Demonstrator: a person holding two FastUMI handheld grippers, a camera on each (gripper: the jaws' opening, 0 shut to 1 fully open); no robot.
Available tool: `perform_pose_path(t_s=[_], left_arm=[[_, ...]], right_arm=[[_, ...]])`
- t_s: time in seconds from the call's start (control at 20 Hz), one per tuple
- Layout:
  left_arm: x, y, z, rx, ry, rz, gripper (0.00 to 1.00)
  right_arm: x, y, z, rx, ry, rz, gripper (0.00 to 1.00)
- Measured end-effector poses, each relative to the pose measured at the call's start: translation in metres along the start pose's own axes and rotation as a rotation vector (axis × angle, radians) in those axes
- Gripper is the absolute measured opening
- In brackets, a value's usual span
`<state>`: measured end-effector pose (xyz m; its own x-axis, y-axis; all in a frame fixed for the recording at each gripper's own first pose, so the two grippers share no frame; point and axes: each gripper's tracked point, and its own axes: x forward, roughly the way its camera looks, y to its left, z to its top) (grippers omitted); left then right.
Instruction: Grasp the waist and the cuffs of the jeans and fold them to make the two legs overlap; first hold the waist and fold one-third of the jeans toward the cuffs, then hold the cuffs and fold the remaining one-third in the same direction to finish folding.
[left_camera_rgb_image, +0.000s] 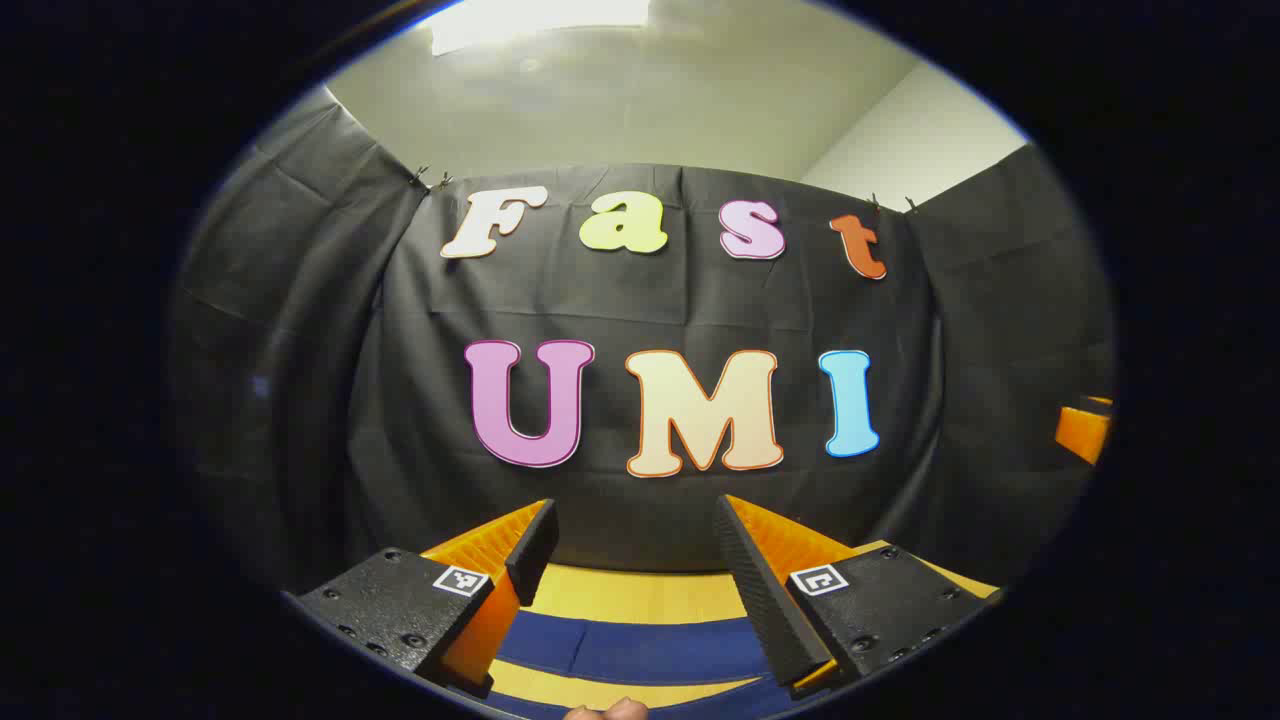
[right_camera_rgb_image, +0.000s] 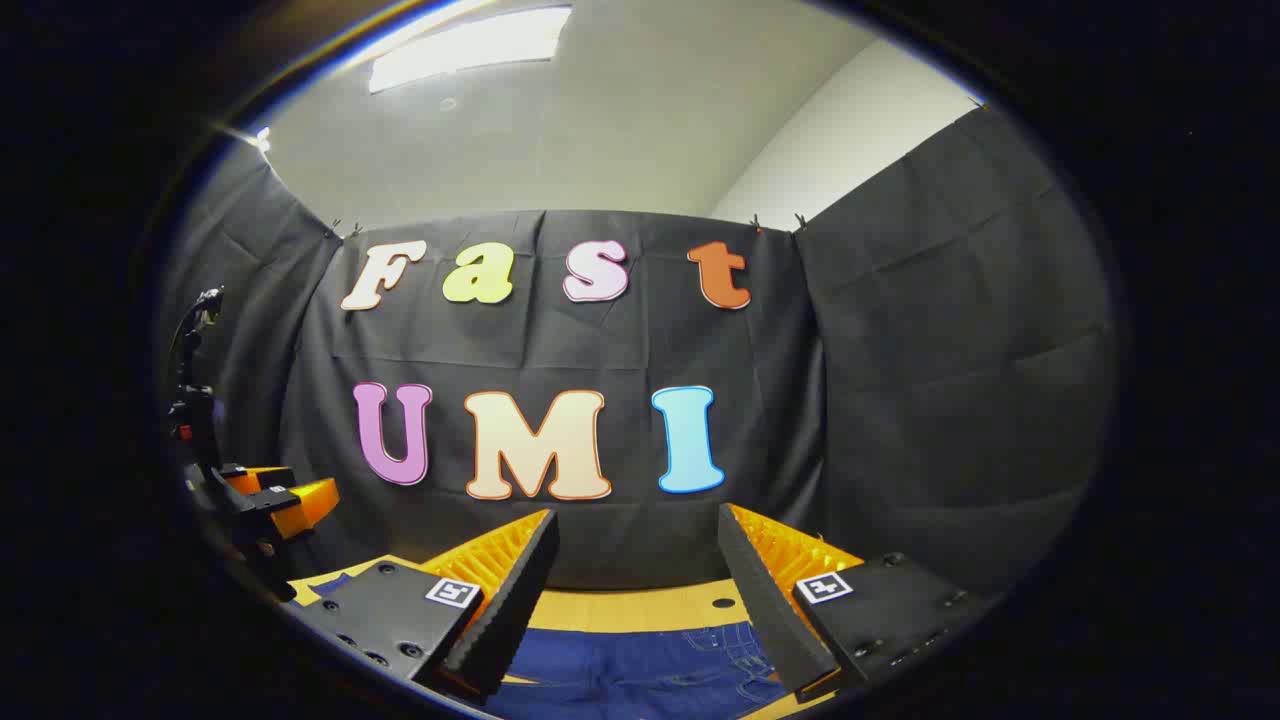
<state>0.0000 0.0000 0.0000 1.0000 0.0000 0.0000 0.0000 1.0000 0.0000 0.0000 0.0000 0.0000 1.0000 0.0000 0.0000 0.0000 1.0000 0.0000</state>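
Dark blue jeans (right_camera_rgb_image: 640, 672) lie flat on the yellow wooden table (right_camera_rgb_image: 640, 608), below and between my right gripper's fingers. My right gripper (right_camera_rgb_image: 636, 545) hangs open above them, touching nothing. In the left gripper view the jeans (left_camera_rgb_image: 640, 648) show as a blue band across the table (left_camera_rgb_image: 640, 592). My left gripper (left_camera_rgb_image: 636, 528) is open over that band, its fingers empty. The left gripper (right_camera_rgb_image: 270, 500) also shows at the left edge of the right gripper view, raised above the table. An orange finger of the right gripper (left_camera_rgb_image: 1085, 430) peeks in at the right edge of the left gripper view.
Black cloth walls close the booth behind and on both sides of the table. A fingertip of a hand (left_camera_rgb_image: 610, 710) shows at the bottom edge of the left gripper view. A small dark hole (right_camera_rgb_image: 722, 603) marks the tabletop behind the jeans.
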Motion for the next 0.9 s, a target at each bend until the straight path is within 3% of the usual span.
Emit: perform_pose_path(t_s=[0.45,0.75,0.9], left_arm=[[-0.009,0.011,0.008,0.024,-0.028,0.043,0.94],[-0.033,0.065,-0.018,0.101,0.006,0.069,1.00],[-0.049,0.093,-0.044,0.168,0.061,0.060,0.97]], right_arm=[[0.015,0.015,0.003,0.007,-0.023,0.055,0.98],[0.013,0.041,-0.004,0.044,-0.016,0.033,0.98],[0.001,0.049,-0.017,0.013,0.005,0.027,0.96]])
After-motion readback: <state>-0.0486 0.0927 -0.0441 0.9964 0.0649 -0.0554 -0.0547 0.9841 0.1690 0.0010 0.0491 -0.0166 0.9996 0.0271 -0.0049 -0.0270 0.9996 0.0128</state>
